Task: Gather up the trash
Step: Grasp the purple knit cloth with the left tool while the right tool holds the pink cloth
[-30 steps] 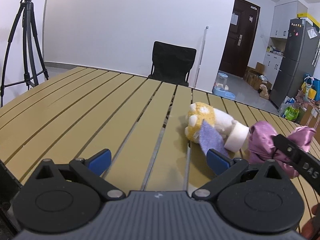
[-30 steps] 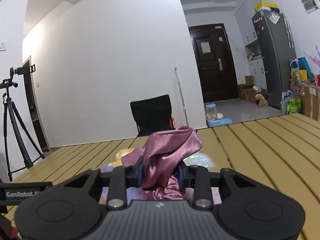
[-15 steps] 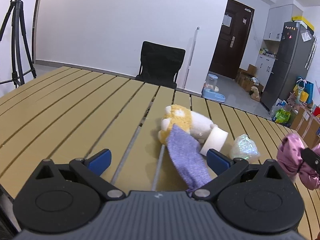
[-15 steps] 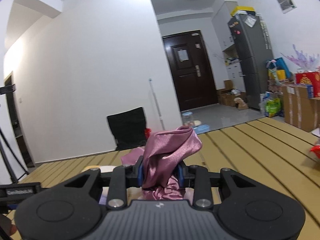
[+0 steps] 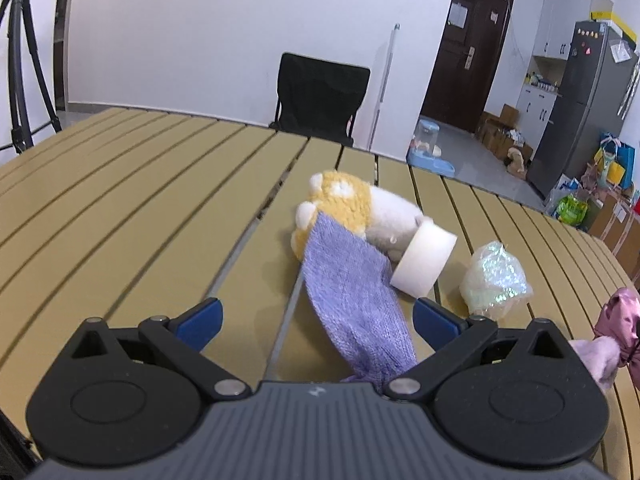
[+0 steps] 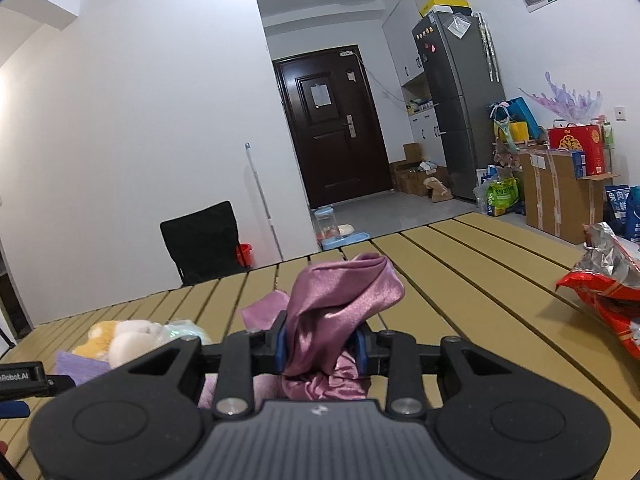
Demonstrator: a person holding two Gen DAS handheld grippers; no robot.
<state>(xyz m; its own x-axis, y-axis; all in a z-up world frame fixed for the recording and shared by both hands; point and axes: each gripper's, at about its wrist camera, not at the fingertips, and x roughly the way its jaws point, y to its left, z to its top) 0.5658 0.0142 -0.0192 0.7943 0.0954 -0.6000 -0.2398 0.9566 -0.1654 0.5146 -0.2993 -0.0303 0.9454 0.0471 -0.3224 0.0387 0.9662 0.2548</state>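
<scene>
Though perhaps blurred: purple sock [image 5: 352, 300] over plush toy [image 5: 352, 208]

This is a lived-in home, seemingly a flat's combined entry and dining room. A slatted table [image 5: 120, 208] faces a dark front door [image 6: 334, 124], a tall fridge [image 6: 460, 100] with magnets, stacked cardboard boxes [image 6: 560, 196], shopping bags and a pet feeder [image 5: 430, 148] on the floor.

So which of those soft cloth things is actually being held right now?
The shiny pink satin cloth, pinched in the right gripper. The purple knitted cloth just lies on the table, draped against the plush toy.
</scene>
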